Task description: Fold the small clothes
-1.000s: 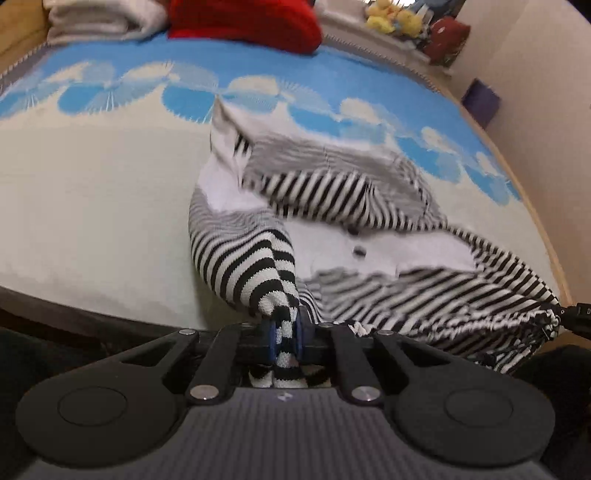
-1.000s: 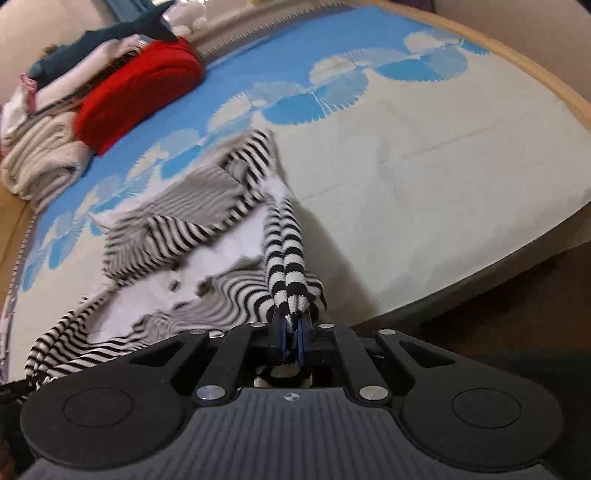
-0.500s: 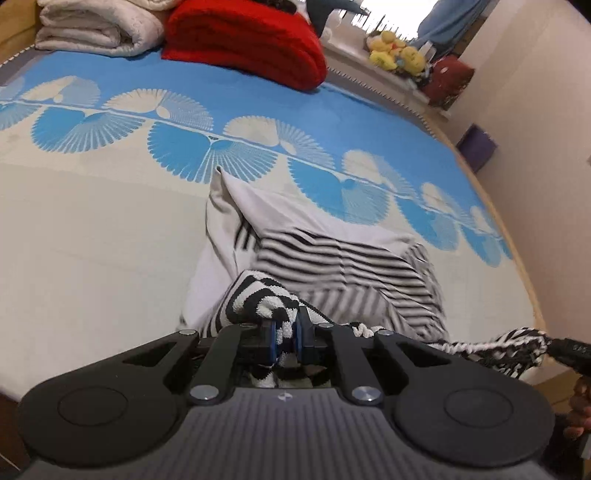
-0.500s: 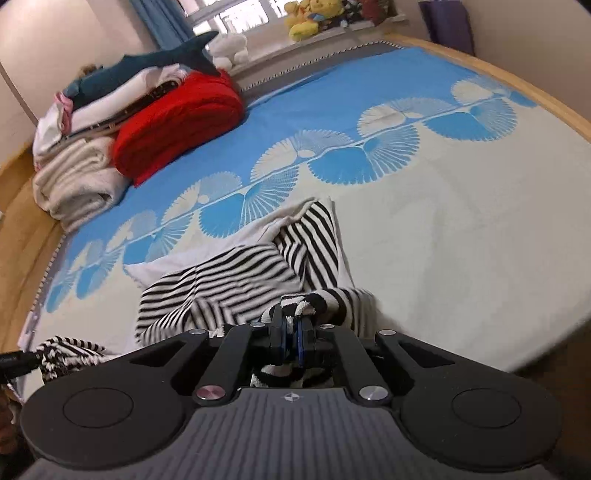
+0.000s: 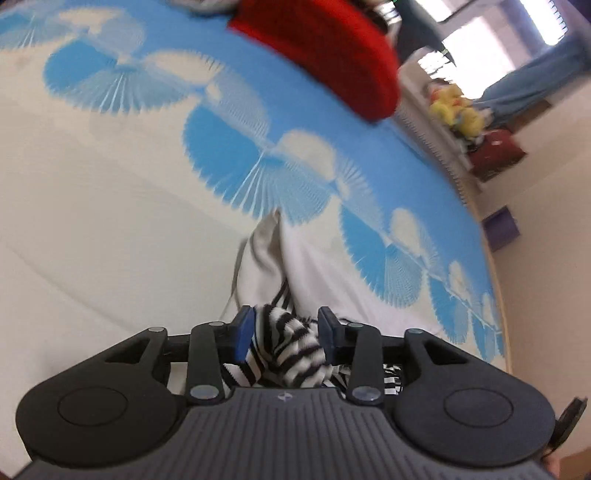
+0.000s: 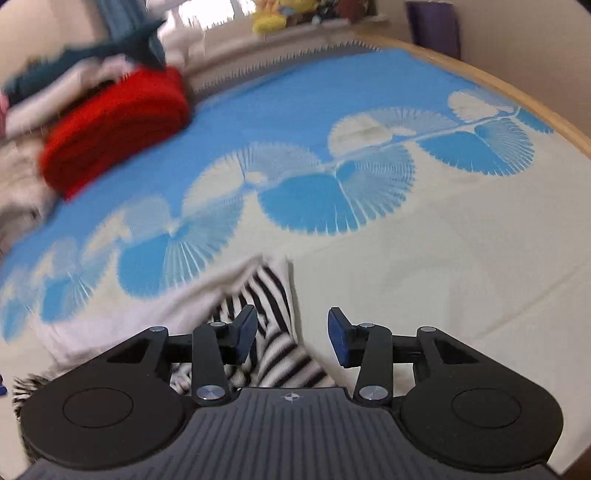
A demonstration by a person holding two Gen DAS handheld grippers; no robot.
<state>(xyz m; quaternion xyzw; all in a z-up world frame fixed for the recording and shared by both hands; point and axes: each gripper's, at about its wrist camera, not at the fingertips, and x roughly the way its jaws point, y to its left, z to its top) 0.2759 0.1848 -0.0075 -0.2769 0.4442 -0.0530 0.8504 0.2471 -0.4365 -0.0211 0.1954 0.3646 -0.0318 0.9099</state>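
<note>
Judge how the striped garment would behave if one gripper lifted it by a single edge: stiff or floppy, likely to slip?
The striped garment would probably sag: it lies in soft, bunched folds on the bed cover. A knit-looking clump sits between the left gripper fingers, so it likely grips well. Lifted by one edge, the fold would probably fall open.

Even, soft daylight; blown-out bright window [image 5: 535, 33] at top right of left view. Heavy motion blur on folded red knit blanket [image 6: 114, 129] and the blue-and-cream fan-print bedspread [image 5: 229, 147]. Black tongs bodies sharp. Strong fisheye bending at edges. Faint shadows only.
</note>
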